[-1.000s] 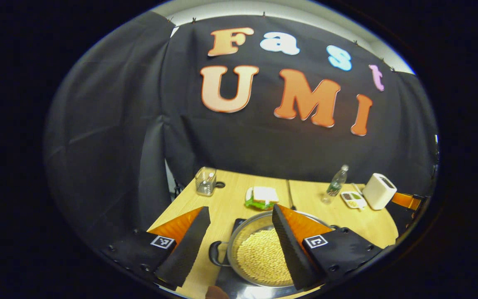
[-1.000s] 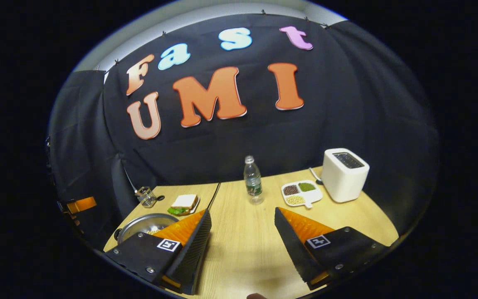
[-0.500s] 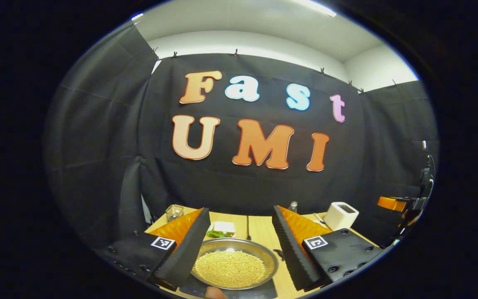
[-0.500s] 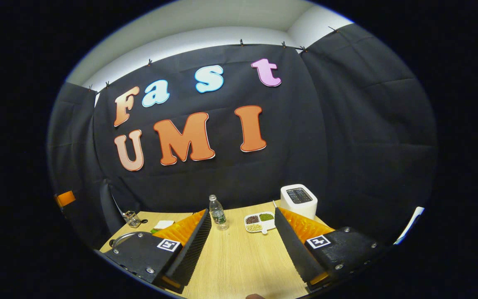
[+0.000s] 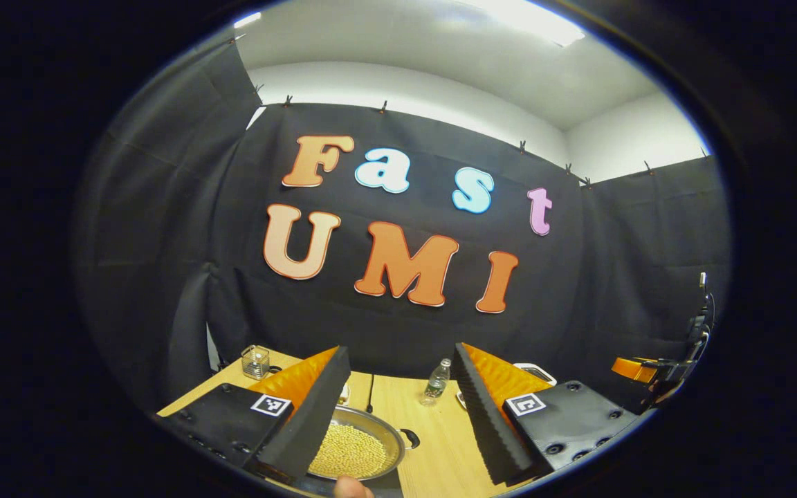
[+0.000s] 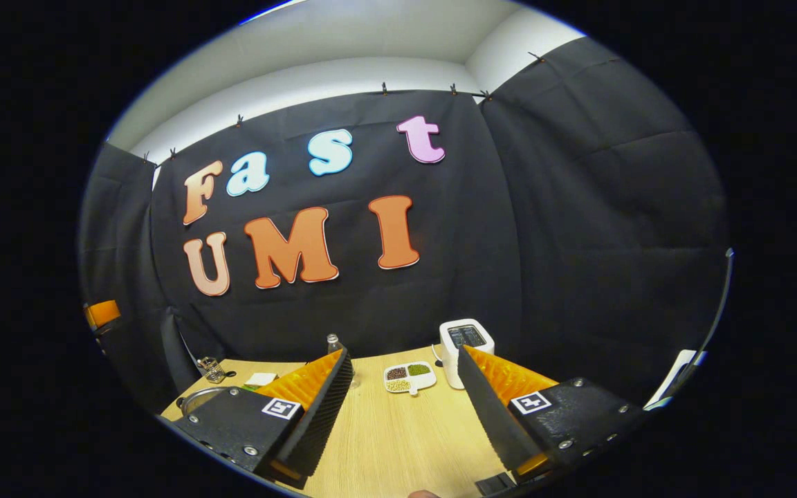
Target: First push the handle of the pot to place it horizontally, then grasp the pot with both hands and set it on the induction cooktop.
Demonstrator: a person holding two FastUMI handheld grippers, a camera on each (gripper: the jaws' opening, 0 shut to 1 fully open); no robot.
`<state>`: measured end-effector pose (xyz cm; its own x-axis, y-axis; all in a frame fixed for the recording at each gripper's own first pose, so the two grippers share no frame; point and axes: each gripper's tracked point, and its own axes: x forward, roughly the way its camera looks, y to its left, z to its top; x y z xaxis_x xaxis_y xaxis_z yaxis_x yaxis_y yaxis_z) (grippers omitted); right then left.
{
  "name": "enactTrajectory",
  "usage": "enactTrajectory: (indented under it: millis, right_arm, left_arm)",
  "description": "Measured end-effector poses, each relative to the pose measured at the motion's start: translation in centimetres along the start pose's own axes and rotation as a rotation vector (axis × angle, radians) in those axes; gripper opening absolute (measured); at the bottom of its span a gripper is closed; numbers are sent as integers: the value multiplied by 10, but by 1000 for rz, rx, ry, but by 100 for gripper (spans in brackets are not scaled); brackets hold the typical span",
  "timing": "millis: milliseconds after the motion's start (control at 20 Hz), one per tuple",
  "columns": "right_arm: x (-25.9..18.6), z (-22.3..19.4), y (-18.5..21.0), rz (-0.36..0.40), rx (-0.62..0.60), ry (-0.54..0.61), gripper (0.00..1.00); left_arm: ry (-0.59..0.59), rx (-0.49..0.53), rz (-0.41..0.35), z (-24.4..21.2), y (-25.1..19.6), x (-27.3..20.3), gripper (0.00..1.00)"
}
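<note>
The left gripper (image 5: 398,415) hung with its fingers spread wide above the table (image 5: 433,449), holding nothing. The pot (image 5: 353,451) of pale grains sat low between them on the dark cooktop (image 5: 388,489). The right gripper (image 6: 405,415) was likewise spread and empty.

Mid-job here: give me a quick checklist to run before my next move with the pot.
1. Left hand-held gripper open, holding nothing: ok.
2. Right hand-held gripper open, holding nothing: ok.
3. Pot upright, beans inside: ok.
4. Pot handle free of both grippers: ok.
5. Pot seated squarely on the induction cooktop: cannot tell, just a dark edge shows beneath.
6. Water bottle standing apart from the pot: ok.
</note>
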<state>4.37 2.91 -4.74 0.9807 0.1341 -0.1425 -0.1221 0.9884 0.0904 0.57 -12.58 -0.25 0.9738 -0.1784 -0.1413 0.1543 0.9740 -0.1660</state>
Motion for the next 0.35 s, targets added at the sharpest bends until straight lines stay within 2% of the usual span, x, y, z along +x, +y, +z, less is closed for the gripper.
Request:
enactTrajectory:
  millis: [100,350]
  right_arm:
    - [-4,0,-5,3,4,-5,95]
    - [-3,-1,-16,0,20,-4,95]
  left_arm:
    - [9,-3,15,-3,0,4,98]
    - [-7,19,-4,3,-16,0,98]
